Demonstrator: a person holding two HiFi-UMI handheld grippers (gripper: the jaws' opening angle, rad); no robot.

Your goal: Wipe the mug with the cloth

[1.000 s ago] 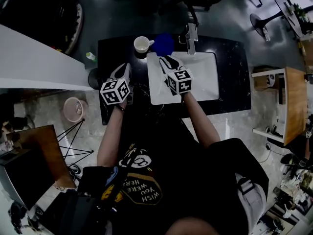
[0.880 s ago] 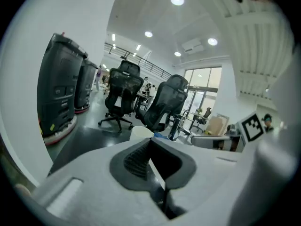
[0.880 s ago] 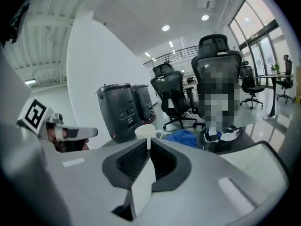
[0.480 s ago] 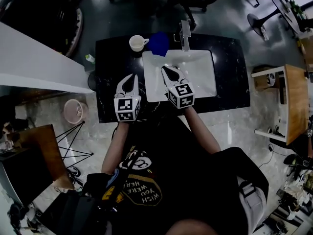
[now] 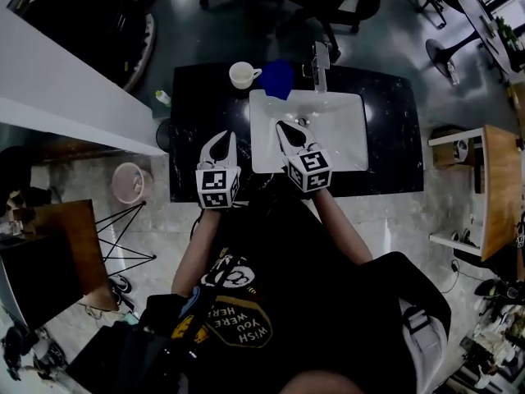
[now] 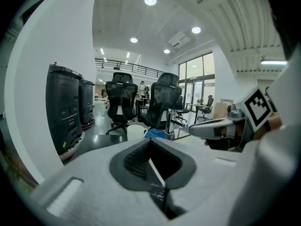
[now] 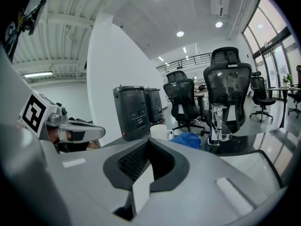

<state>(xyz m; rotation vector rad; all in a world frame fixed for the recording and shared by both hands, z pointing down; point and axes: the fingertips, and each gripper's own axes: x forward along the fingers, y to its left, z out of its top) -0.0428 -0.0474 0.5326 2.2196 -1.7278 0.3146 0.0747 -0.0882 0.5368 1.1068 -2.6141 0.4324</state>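
Observation:
A white mug (image 5: 243,75) stands at the back of the black counter (image 5: 197,105), with a crumpled blue cloth (image 5: 277,78) just to its right. Both lie well beyond the grippers. My left gripper (image 5: 220,140) hovers over the counter's front part, shut and empty. Over the white sink basin (image 5: 344,138), my right gripper (image 5: 285,128) is also shut with nothing in it. In the left gripper view the mug (image 6: 135,132) and cloth (image 6: 156,133) show far past the closed gripper (image 6: 150,141). The right gripper view shows the mug (image 7: 161,132) and cloth (image 7: 188,140) beyond its closed gripper (image 7: 149,144).
A chrome faucet (image 5: 320,64) rises at the back of the basin. A white partition (image 5: 57,80) runs along the left, with a pink bin (image 5: 127,181) on the floor beside the counter. Office chairs (image 7: 228,88) stand behind the counter, and a wooden shelf (image 5: 492,179) is at the right.
My right gripper has drawn back from beside the cloth toward the person and its jaws have closed. The left gripper has shifted a little right and back.

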